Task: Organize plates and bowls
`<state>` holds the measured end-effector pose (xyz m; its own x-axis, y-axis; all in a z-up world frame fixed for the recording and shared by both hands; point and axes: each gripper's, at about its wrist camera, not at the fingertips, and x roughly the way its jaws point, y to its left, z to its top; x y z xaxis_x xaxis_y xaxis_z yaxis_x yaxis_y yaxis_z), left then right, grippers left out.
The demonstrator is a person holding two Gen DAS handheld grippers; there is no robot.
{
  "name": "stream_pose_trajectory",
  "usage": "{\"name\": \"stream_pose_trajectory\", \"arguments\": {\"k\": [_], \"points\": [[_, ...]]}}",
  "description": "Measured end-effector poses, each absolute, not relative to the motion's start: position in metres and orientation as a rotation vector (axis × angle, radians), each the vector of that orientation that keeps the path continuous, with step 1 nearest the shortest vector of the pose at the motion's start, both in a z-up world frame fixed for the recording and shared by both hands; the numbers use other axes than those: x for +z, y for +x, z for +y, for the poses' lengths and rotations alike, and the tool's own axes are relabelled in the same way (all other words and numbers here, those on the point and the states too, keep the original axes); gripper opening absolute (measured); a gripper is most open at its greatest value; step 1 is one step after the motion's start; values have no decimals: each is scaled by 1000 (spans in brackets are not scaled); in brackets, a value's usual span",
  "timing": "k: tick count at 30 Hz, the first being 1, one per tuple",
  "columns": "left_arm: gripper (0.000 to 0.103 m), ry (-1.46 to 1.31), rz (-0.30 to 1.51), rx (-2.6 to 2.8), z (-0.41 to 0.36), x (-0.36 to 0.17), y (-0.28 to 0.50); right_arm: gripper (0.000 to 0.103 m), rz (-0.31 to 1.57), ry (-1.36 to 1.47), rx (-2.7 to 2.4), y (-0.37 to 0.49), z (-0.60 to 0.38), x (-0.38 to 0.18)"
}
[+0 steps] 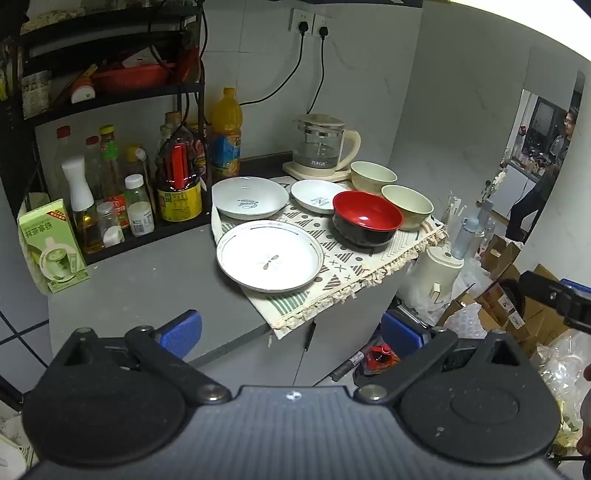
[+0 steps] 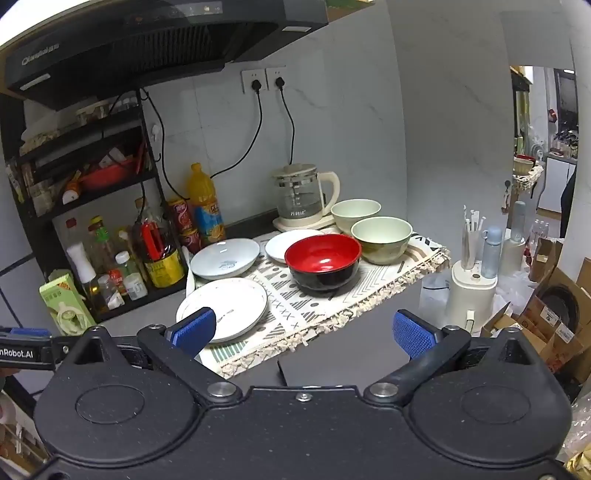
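grippers: left (image 1: 291,334), right (image 2: 303,330) agape, clear of red bowl (image 1: 366,218).

Home kitchen, small and cluttered. Range hood (image 2: 147,40) overhead, grey countertop (image 1: 147,288) below. Black rack (image 1: 110,88) crammed with oil and sauce bottles (image 1: 110,177), orange juice bottle (image 1: 226,133) beside it. Glass electric kettle (image 1: 321,146) sits by the tiled wall under two wall sockets (image 1: 312,22) with plugs in. Plates and bowls on a patterned cloth (image 1: 354,266). Cardboard boxes (image 1: 517,302) piled on the floor to the right.
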<state>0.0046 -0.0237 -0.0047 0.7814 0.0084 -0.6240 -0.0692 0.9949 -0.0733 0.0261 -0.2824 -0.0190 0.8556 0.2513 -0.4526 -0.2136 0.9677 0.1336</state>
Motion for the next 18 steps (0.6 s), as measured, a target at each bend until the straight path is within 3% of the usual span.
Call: {"name": "stream_pose_trajectory", "arguments": {"k": [18], "points": [[102,-152,691,101,-21,-3,12,103,530,80,343,42,-289,-22]]}}
